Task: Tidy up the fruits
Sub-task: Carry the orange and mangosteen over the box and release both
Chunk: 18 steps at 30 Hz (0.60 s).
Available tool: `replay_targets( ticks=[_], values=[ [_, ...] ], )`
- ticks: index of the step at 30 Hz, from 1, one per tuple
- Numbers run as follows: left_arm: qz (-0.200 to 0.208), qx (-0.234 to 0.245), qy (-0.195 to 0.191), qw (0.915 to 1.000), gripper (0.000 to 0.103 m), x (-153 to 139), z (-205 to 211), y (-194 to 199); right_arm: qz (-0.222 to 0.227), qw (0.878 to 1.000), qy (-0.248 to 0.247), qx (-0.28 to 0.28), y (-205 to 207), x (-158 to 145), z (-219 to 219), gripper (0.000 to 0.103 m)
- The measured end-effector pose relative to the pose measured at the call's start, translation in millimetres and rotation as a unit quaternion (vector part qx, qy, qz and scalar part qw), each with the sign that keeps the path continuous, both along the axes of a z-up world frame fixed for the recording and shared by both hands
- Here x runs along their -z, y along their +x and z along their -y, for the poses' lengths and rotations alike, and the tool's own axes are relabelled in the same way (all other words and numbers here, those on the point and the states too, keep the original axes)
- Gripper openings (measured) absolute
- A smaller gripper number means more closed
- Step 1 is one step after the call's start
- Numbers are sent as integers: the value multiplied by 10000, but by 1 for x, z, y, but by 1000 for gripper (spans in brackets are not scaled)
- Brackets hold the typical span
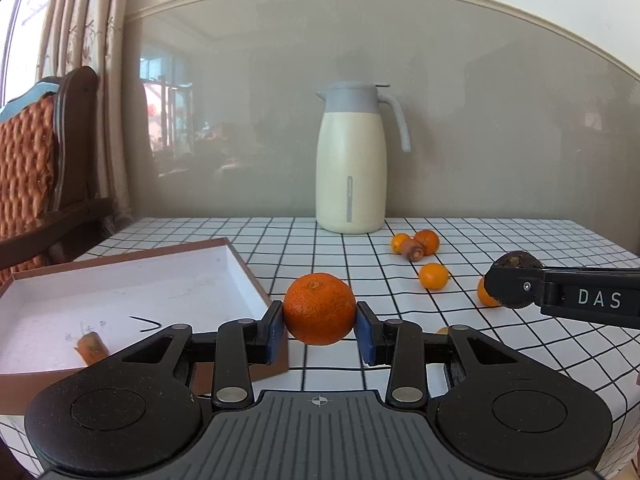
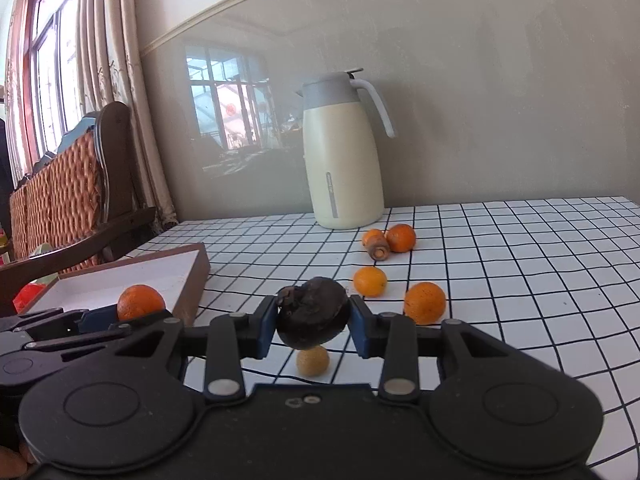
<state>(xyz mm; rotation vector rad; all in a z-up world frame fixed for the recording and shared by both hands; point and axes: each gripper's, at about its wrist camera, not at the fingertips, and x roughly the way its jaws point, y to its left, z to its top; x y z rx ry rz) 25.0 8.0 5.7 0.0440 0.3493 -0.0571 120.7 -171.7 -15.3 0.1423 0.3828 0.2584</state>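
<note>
My left gripper (image 1: 319,326) is shut on a big orange mandarin (image 1: 319,308), held above the table just right of the open white-lined box (image 1: 132,292). A carrot piece (image 1: 93,347) lies in that box. My right gripper (image 2: 313,324) is shut on a dark, wrinkled round fruit (image 2: 313,316), lifted over the checked tablecloth (image 2: 520,264). In the left wrist view the right gripper (image 1: 516,284) shows at the right edge with the dark fruit (image 1: 520,259). In the right wrist view the left gripper (image 2: 132,312) and its mandarin (image 2: 141,301) sit at the left, near the box (image 2: 120,280).
A cream thermos jug (image 1: 351,160) stands at the back by the wall. Loose oranges (image 2: 425,303) (image 2: 370,281) (image 2: 401,237) and a carrot stub (image 2: 379,249) lie right of centre. A small yellow fruit (image 2: 313,361) lies under the right gripper. A wooden chair (image 1: 48,152) stands left.
</note>
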Motion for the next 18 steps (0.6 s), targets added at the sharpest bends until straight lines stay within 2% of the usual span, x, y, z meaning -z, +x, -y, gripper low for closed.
replay_targets(
  ticks=[9,13,18],
  values=[
    [237,-691,-99,9973,38,-9,-59,-16,529,9975,53,-469,-1,-9,-45,29],
    [358,-1119,-142,9930,38,-10,-88,-19,746,9950,81,-662,0,-11,-68,29],
    [421,-1574,-220,9864,38,-9,-119,-24,788,9931,121,-862,6,-10,-93,29]
  ],
)
